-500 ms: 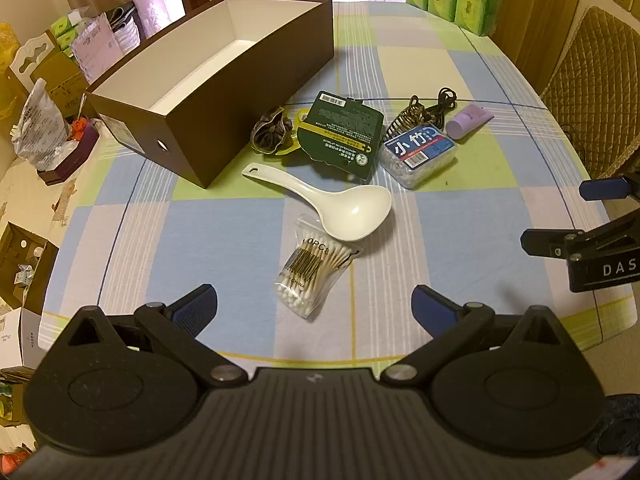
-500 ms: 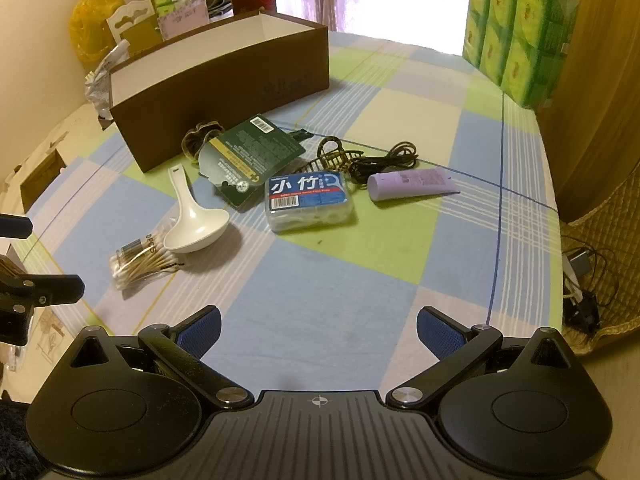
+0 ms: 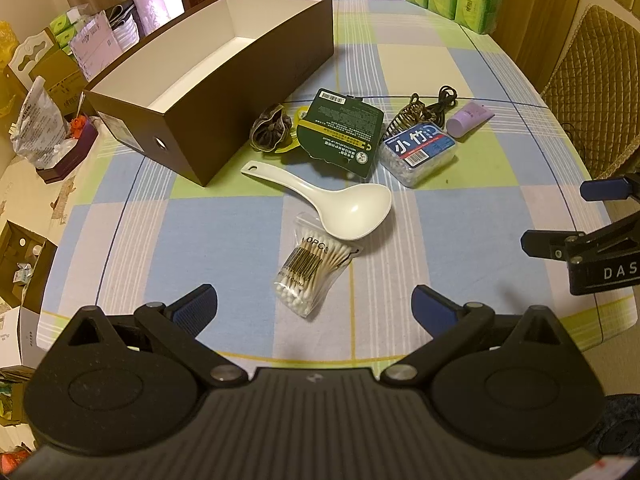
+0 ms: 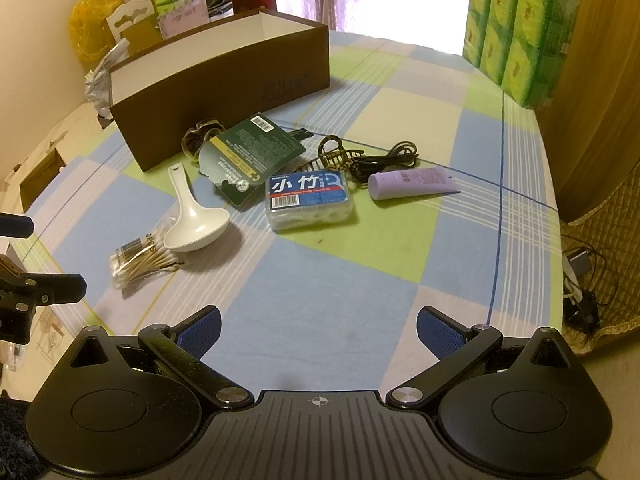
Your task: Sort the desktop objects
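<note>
Left gripper [image 3: 314, 306]: jaws spread wide, holding nothing, poised above the near edge of the checked tablecloth [image 3: 224, 240], the bag of cotton swabs [image 3: 314, 270] lying just ahead between the blue pads. Right gripper [image 4: 318, 330]: likewise spread and empty, over bare cloth at the near edge, well short of any item. Nearest goods: the swab bag, touching or slightly under the bowl of the white plastic spoon [image 3: 320, 198]. Beyond: dark green card package [image 3: 340, 130], overlapping a yellow-edged piece at its left; a brown fabric scrunchie [image 3: 271, 128] beside it, close to the box wall. To the right: clear floss-pick case with a blue label [image 4: 310, 200], a dark claw hair clip [image 4: 334, 152] just behind it, a coiled black cable [image 4: 382, 162] next to the clip, and a lilac tube [image 4: 412, 184] lying on its side. Receptacle: long brown open box [image 3: 256, 76], white interior, standing at the far left of the cluster; what can be seen of its inside looks empty. Status, by judgement: sorting not begun; all eight listed items remain loose on the cloth, none gripped, and every transfer to the box is still outstanding. Likely first candidate for the left gripper: the swab bag.
</note>
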A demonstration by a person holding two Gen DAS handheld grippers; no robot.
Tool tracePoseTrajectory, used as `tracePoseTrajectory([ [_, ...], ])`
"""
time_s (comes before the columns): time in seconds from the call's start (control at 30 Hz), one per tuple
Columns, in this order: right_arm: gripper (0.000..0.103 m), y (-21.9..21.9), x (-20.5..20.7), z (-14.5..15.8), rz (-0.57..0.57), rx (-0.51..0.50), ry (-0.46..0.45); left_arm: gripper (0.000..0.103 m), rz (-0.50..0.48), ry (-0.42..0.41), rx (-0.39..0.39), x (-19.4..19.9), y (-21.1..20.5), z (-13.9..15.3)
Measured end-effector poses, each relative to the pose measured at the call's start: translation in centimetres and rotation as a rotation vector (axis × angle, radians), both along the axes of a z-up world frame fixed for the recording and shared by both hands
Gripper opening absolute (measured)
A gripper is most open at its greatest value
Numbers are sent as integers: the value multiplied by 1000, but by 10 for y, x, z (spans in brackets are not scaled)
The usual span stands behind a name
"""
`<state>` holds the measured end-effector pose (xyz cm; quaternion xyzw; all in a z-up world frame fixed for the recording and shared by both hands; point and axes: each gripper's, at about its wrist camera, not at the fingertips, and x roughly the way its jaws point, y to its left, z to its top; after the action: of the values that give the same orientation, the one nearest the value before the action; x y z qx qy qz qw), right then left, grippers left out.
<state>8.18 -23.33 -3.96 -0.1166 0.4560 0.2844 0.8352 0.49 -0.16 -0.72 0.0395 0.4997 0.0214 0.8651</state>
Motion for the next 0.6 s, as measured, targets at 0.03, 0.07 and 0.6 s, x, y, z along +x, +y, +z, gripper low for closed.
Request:
tracePoseTrajectory([
  [0.03, 101, 0, 0, 0, 0, -1, 0, 102, 0, 1, 0, 0, 0, 0],
  [0.07, 101, 1, 0, 0, 0, -2, 0, 102, -1, 2, 0, 1, 1, 0],
  [0.6, 101, 7, 1, -2, 4, -14, 5, 102, 1, 13, -12, 6, 5, -2],
])
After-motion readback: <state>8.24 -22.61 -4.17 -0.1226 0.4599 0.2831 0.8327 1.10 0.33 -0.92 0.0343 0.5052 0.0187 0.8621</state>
